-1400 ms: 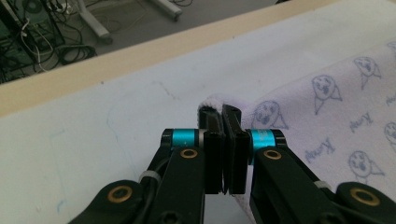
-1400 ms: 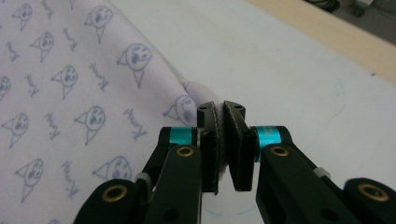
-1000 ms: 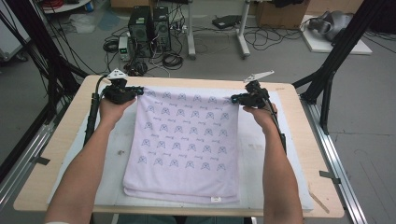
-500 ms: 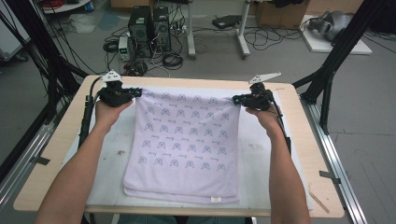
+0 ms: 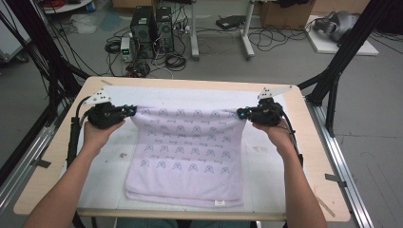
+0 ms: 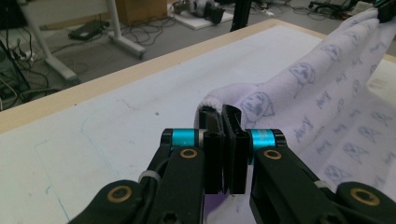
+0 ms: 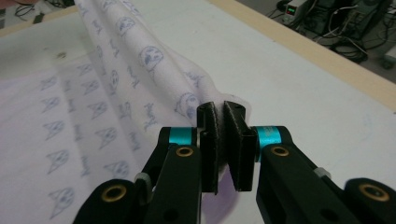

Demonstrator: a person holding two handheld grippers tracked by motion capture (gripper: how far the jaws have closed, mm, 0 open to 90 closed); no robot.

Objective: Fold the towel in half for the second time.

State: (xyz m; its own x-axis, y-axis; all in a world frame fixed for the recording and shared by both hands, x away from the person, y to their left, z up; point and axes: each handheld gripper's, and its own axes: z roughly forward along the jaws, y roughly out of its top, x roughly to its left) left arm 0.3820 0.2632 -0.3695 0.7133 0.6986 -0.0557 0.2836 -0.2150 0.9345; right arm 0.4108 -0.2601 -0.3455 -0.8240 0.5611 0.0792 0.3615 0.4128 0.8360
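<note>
Item: one lavender printed towel [image 5: 185, 156], folded, on a white mat [image 5: 271, 166] that covers the wooden desk [image 5: 313, 142].

Position. We see the towel lying in the middle of the desk, its near folded edge resting flat toward the person, its far edge lifted off the mat and stretched taut between the two claws. The lifted edge runs crosswise, from the left claw [image 5: 129, 110] to the right claw [image 5: 241, 114]; the towel's long axis runs away from that edge toward the person.

Claws. We count two, one at each far corner. In the left gripper view the left claw [image 6: 223, 122] is clamped on a corner of the cloth, with the towel [image 6: 327, 107] trailing off to that view's right. In the right gripper view the right claw [image 7: 220, 116] is likewise pinched on the opposite corner, the towel [image 7: 121, 93] falling away to that view's left. Neither hand is nearer: each has its own corner.

Relation for the coming move. Both held corners sit at the far side, and the free edge lies straight back toward the person (so, in our judgement, any fold would carry the held edge along the long axis, both hands travelling together to keep it level).

Count. Towels: one. Claws: two. Mats: one. Desks: one.
</note>
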